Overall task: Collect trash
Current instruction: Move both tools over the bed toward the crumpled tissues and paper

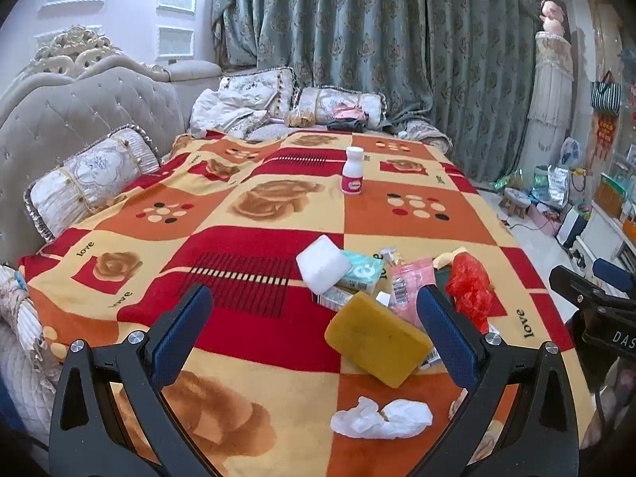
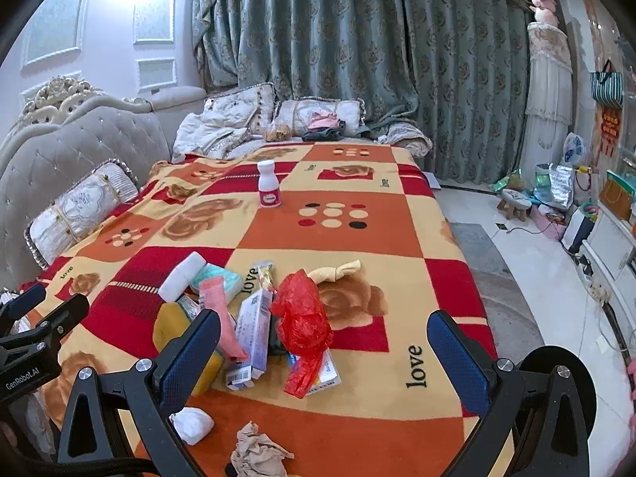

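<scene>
The left gripper (image 1: 314, 318) hangs above the near end of a blanket (image 1: 254, 246) spread over a sofa, its blue fingers (image 1: 183, 322) spread wide with nothing between them. The right gripper (image 2: 324, 344) hangs beside it, fingers (image 2: 457, 357) likewise spread and empty.

The trash lies in a loose heap on the blanket just ahead of both grippers. In the left view a yellow sponge (image 1: 375, 344) sits between the fingers, nearer the right one, with a white foam block (image 1: 322, 264) and a teal tissue pack (image 1: 363, 274) behind it, a pink packet (image 1: 407, 288) beside them, and a red plastic bag (image 1: 471, 288) just past the right finger. A crumpled white tissue (image 1: 379, 417) lies closer in, low between the fingers. In the right view the red bag (image 2: 302, 326) lies between the fingers, leaning on a white box (image 2: 254, 332) with a barcode; the sponge (image 2: 175, 326) is partly behind the left finger. A white wad (image 2: 192, 423) and a beige crumpled paper (image 2: 256, 451) lie nearest the camera. A white bottle (image 2: 268, 189) with a pink label stands upright, well apart from the heap, farther up the blanket; its label is too small to read.

The blanket is printed with "love" in several squares. The left gripper's body in the right view reads "GenRobot.AI"; the right gripper's in the left view shows "DAS", cut off.
</scene>
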